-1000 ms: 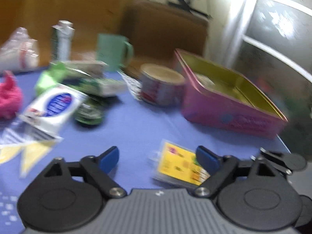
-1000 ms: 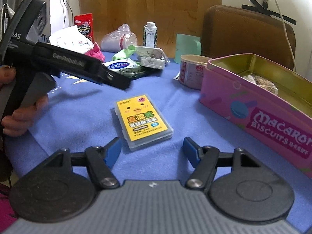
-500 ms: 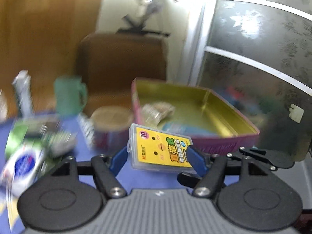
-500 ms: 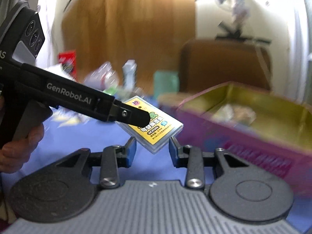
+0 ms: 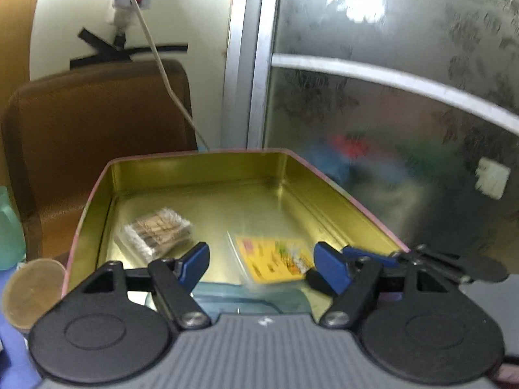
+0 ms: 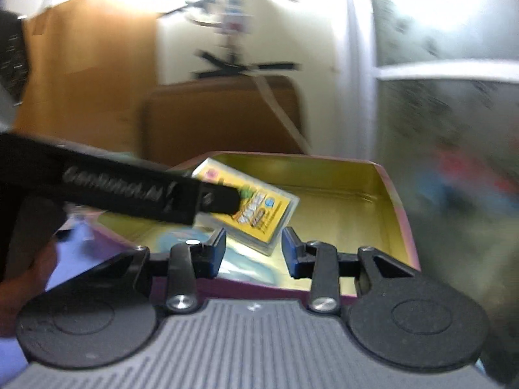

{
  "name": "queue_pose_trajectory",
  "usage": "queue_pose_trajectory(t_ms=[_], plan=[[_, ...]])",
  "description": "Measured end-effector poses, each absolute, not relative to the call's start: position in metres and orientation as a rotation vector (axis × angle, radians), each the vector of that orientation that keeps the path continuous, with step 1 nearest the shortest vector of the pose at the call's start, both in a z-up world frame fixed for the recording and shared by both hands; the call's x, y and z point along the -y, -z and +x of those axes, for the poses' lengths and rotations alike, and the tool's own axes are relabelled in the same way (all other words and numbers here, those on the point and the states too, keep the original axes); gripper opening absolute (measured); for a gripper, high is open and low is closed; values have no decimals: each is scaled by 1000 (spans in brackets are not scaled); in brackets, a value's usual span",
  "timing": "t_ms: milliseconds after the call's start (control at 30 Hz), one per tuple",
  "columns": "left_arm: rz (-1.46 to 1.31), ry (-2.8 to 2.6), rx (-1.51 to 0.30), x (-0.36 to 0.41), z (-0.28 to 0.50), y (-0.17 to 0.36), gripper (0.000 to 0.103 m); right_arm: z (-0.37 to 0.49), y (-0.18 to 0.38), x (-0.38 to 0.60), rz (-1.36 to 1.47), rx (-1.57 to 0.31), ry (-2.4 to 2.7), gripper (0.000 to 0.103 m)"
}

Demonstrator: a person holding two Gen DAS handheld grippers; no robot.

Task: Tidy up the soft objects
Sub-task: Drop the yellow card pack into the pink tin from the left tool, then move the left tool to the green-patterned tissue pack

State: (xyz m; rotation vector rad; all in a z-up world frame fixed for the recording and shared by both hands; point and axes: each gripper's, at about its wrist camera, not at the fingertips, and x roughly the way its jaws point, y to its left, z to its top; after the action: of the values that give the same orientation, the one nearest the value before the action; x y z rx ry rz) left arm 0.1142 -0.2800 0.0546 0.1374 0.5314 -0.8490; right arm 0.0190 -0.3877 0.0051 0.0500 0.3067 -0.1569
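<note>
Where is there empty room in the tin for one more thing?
The tin is bare in its far half, from its back wall to the stick pack and yellow pack. The near end is crowded: a blue thing lies there.

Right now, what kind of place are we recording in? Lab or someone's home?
Probably a home, not a lab. A brown padded chair back stands behind the table, a patterned frosted-glass sliding door is on the right, and a gold-lined pink biscuit tin is in use as storage.
</note>
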Motion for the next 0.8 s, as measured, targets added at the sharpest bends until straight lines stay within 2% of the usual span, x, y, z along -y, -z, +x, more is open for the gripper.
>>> queue_pose_trajectory(t_ms=[167,267,533,800], plan=[[120,846,-532,256,105,-50,73,8,0,398,112,-293,153,41],[97,839,-509,221,93,-53,77,9,-2,391,122,-283,115,41],[28,644,-526,94,73,-37,81,5,-13,332,60,-272,-79,41],[-58,268,-556,-38,83,-6,81,42,-10,244,40,-422,-383,41]])
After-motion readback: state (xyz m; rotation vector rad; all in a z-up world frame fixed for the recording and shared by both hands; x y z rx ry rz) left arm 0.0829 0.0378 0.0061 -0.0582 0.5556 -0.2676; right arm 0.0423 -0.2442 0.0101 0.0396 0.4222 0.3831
